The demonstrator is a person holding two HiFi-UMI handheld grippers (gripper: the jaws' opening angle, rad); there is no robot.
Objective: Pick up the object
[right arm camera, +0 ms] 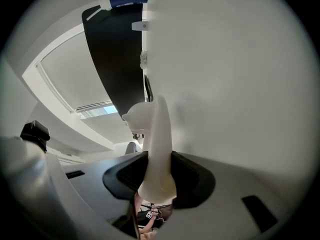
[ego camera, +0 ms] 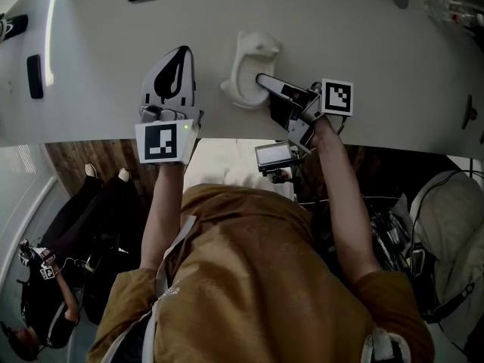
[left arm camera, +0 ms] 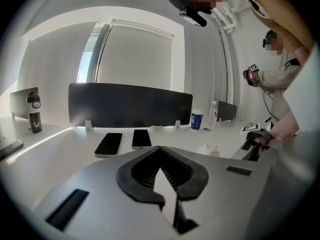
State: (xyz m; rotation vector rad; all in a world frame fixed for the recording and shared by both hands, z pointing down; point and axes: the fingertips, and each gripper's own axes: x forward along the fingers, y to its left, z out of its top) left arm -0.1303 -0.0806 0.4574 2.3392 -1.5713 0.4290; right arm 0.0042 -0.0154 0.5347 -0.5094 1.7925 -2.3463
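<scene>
Object (ego camera: pixel 248 66): white, cup-like, standing on the desk (ego camera: pixel 98 104) at upper centre of the head view. Your right gripper (ego camera: pixel 266 83) reaches in from its right, rolled on its side so the jaws straddle the wall. Both pads pinch it. The grip looks set, and the lift seems next. Your left gripper (ego camera: pixel 180 55), to the object's left, rests closed and empty, out of the way.

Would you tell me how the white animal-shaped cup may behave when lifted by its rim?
The white cup looks moulded and rigid, so its thin wall probably won't flex in the right hand-held gripper. It appears hollow, so likely light. Held by one side, it may tilt, and its smooth surface could slip.
</scene>
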